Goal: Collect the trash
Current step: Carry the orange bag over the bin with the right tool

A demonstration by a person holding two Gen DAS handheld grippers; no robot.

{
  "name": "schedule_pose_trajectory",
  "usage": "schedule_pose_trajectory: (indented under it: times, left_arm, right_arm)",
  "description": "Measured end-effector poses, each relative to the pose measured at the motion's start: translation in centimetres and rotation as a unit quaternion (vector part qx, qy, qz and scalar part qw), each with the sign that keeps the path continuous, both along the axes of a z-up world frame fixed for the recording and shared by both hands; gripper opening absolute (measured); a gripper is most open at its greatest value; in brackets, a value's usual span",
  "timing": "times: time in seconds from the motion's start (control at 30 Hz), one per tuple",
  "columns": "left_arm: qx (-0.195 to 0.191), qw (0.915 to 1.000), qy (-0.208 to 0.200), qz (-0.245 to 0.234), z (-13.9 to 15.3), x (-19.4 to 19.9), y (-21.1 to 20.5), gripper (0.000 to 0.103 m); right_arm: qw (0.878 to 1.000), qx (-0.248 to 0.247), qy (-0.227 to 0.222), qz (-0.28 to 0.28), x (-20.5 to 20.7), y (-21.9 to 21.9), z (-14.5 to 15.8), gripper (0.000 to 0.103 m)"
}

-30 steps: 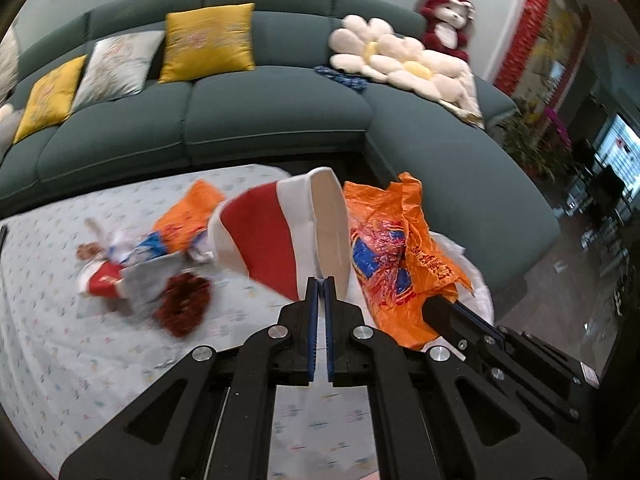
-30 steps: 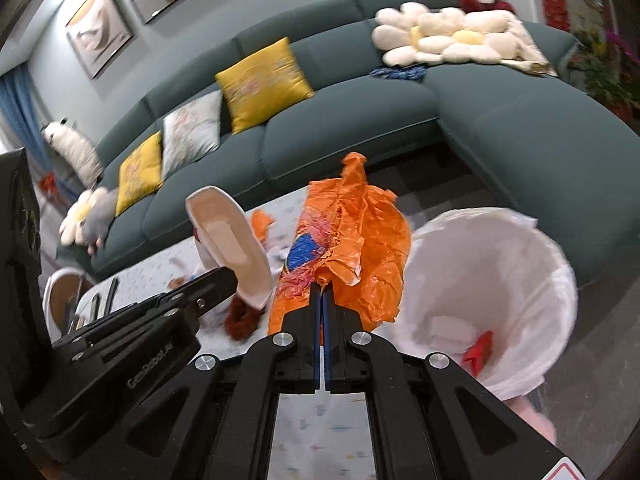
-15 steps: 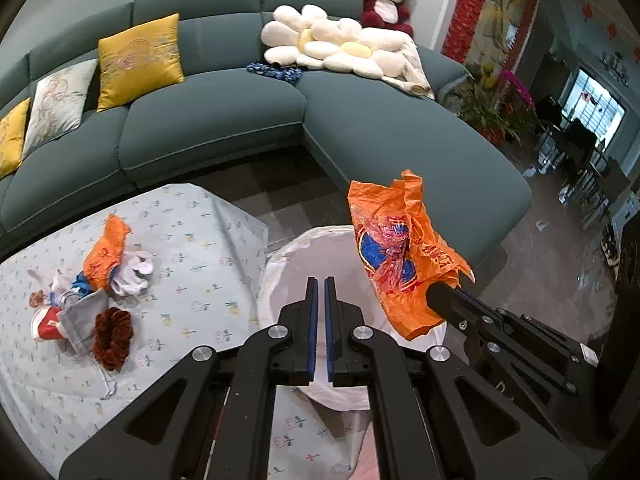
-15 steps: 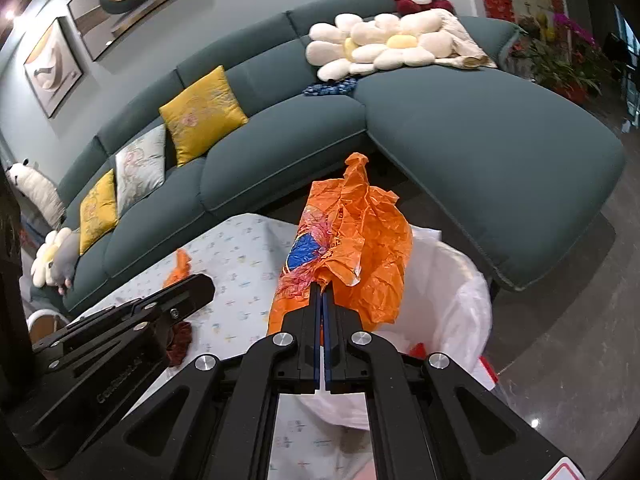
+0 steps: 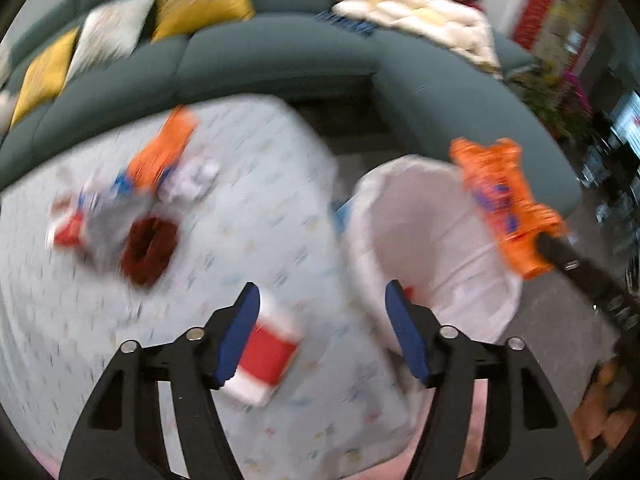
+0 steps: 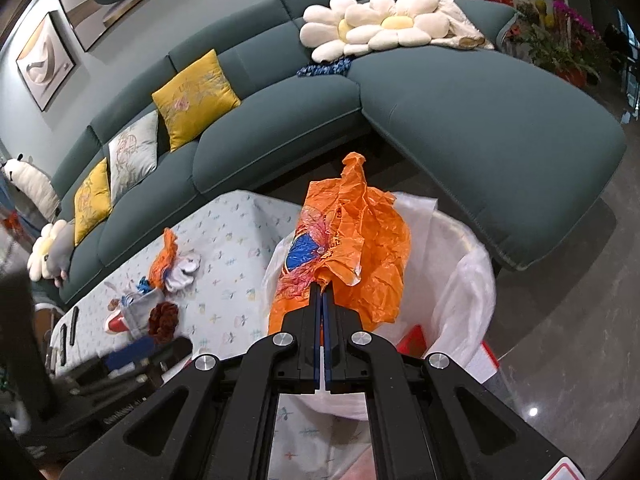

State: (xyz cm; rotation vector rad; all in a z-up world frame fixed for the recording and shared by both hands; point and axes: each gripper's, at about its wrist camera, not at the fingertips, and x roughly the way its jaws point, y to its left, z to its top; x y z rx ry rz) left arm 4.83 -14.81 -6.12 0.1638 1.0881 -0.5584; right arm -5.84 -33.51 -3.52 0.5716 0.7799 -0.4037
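My left gripper (image 5: 322, 320) is open, its jaws wide apart, above the table's right end. A red and white paper cup (image 5: 264, 356) lies just below and beside its left finger, blurred; I cannot tell if it rests on the cloth or is falling. The white-lined trash bin (image 5: 432, 248) stands off the table's right edge. My right gripper (image 6: 321, 300) is shut on a crumpled orange plastic bag (image 6: 352, 248) and holds it over the bin (image 6: 460, 280). The bag also shows in the left wrist view (image 5: 504, 204).
More trash lies on the patterned tablecloth (image 6: 224, 264): an orange wrapper (image 6: 164, 260), white crumpled paper (image 6: 184, 272), a dark red scrunchie (image 6: 162, 318) and a grey pouch. A teal sofa (image 6: 460, 112) with cushions wraps behind the table.
My left gripper has opened and let go of the red and white cup, which now lies below it. It swung back over the table. My right gripper keeps the orange bag over the bin.
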Motion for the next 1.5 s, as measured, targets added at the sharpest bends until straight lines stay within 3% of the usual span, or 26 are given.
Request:
schedule_pose_trajectory:
  times: [0.17,0.37,0.57,0.73,0.83,1.03,1.1,1.17,1.27,1.5]
  left_arm:
    - [-0.004,0.9961,0.066,0.058,-4.0,0.7,5.4,0.062]
    - [-0.057,0.9835,0.142,0.096,-6.8,0.8,7.7,0.055]
    - [-0.082,0.9766,0.169,0.105,-7.6,1.0,7.3,0.046]
    - [-0.090,0.9755,0.164,0.116,-7.5,1.1,7.5,0.048]
    - [-0.089,0.9732,0.168,0.129,-7.8,1.4,8.1,0.056]
    - [-0.128,0.9644,0.185,0.139,-7.8,1.8,7.8,0.056]
    - [-0.134,0.9641,0.186,0.134,-7.7,1.9,7.2,0.047]
    - [-0.137,0.9637,0.190,0.129,-7.8,2.2,6.6,0.027]
    - [-0.138,0.9624,0.199,0.123,-8.1,2.5,5.6,0.010]
    - [-0.133,0.9693,0.182,0.099,-7.7,3.0,3.3,0.007]
  right_arm:
    - [1.000,0.009,0.008,0.014,0.5,1.4,-1.1,0.001]
    - [0.999,0.019,0.020,0.025,1.2,2.6,-2.1,0.001]
    - [0.999,0.019,0.027,0.032,1.6,3.0,-2.5,0.001]
    - [0.999,0.020,0.028,0.033,1.8,2.9,-2.7,0.001]
    - [0.999,0.020,0.027,0.033,1.8,2.9,-2.7,0.001]
    - [0.999,0.021,0.029,0.032,2.1,2.9,-2.9,0.001]
    - [0.999,0.021,0.029,0.032,2.1,2.9,-3.0,0.001]
    - [0.999,0.022,0.030,0.030,2.1,2.9,-3.0,0.001]
    - [0.999,0.023,0.030,0.029,2.0,2.8,-3.2,0.001]
    - [0.999,0.025,0.029,0.023,1.7,2.3,-3.3,0.001]
